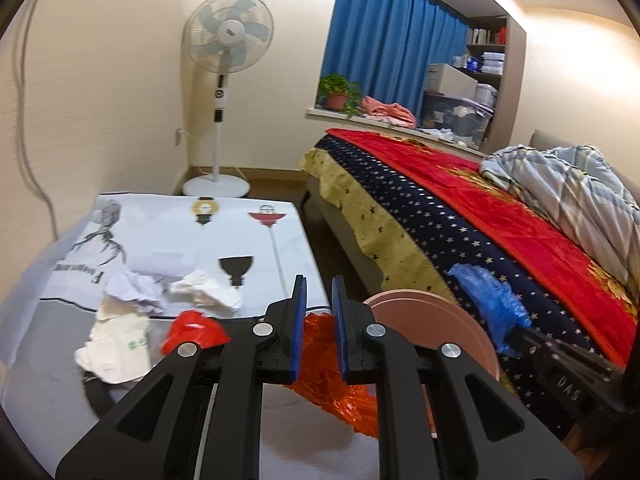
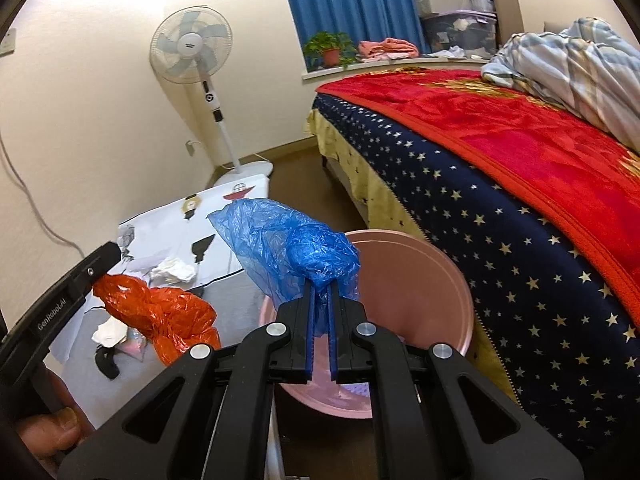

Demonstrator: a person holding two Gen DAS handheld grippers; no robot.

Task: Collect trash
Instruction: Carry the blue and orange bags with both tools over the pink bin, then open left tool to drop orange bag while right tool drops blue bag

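Two bags are lifted but none binned: the right gripper [image 2: 320,292] fingers clamp the blue bag [image 2: 296,248] above the pink bin [image 2: 420,280], the left gripper [image 1: 319,304] fingers pinch the orange bag [image 2: 160,312], and crumpled paper [image 1: 136,292] lies on the tabletop [image 1: 160,220] beyond them

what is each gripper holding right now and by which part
The left gripper pinches the crumpled orange plastic bag by one bunched end. The right gripper pinches the crumpled blue plastic bag by its bunched lower end.

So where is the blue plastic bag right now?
The blue plastic bag is pinched in the right gripper, held over the pink bin beside the bed.
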